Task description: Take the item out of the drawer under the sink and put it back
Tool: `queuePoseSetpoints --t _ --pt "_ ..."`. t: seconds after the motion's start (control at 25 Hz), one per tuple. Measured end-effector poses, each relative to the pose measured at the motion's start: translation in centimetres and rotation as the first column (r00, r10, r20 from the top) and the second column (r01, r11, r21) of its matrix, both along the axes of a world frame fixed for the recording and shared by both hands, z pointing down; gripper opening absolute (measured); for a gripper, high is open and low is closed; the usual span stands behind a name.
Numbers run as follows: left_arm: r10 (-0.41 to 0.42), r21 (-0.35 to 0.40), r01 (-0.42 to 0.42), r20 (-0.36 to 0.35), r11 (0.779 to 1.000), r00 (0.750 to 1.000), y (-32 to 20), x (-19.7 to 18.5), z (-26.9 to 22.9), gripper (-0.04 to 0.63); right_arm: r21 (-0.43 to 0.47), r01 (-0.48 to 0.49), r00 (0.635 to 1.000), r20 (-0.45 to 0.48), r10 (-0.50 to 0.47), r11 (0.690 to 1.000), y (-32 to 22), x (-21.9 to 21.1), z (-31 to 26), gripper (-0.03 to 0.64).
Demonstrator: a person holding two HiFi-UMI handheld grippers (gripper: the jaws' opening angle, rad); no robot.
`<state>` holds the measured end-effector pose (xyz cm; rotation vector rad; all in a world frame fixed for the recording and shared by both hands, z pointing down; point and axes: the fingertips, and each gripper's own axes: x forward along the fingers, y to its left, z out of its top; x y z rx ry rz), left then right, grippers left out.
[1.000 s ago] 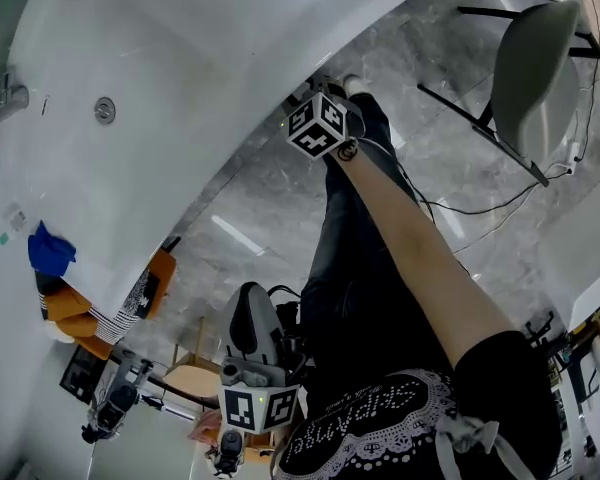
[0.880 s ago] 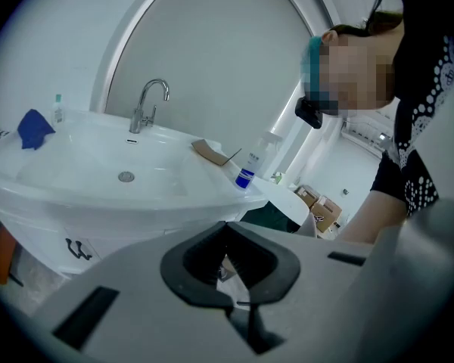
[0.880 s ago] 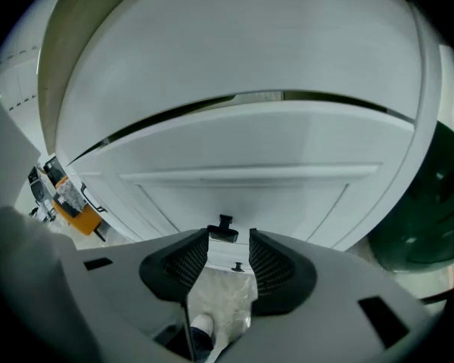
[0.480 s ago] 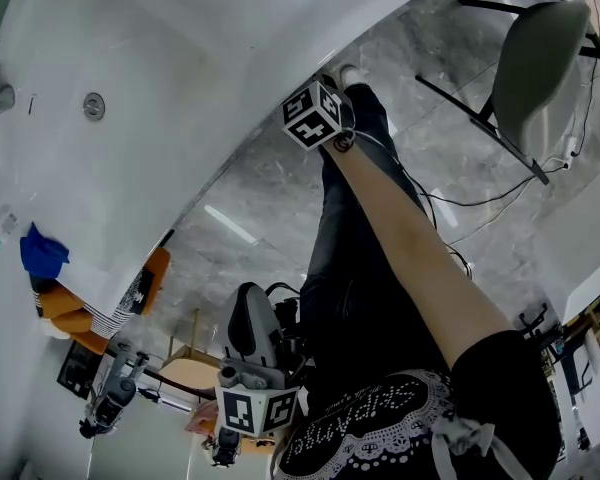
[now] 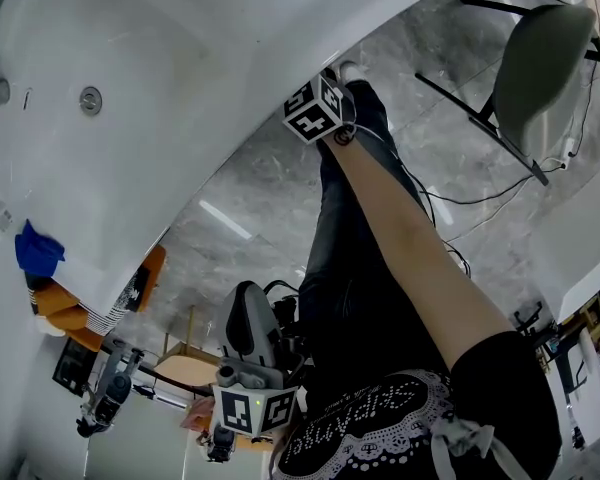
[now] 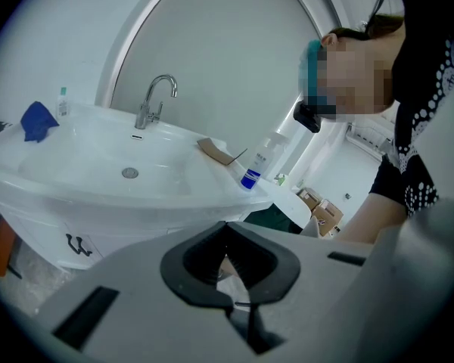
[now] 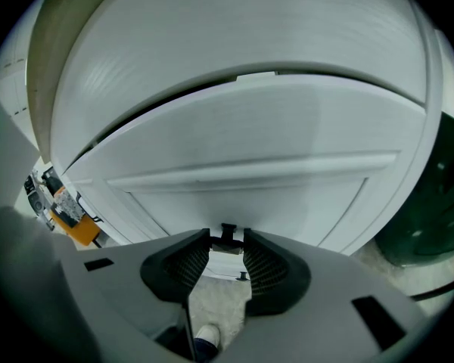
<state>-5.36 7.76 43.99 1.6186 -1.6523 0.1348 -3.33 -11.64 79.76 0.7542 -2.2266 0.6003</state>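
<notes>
None of the task looks done yet: the right gripper (image 7: 227, 246) clamps the small dark handle (image 7: 228, 233) of the unopened drawer (image 7: 234, 195) under the sink (image 5: 180, 88), the item presumably still inside and out of sight, while the left gripper (image 6: 225, 237) hangs closed and empty.

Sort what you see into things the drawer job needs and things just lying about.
Job: drawer, handle, right tongs.
Lying about: cloth, bottle, chair.
</notes>
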Motion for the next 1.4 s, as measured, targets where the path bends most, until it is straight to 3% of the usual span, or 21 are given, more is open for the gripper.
queuePoseSetpoints --t 0.56,1.4 --pt "0.002 0.022 -0.002 -0.006 1.000 1.000 0.4 0.0 -0.6 0.005 -0.001 0.030 0.999 -0.019 -0.030 1.000 0.5 0.2 -0.2 0.146" --pt "0.080 0.082 -0.077 -0.032 0.994 0.996 -0.5 3.1 -1.4 0.005 -0.046 0.041 0.998 -0.052 -0.043 0.998 7.0 6.0 0.0 0.146"
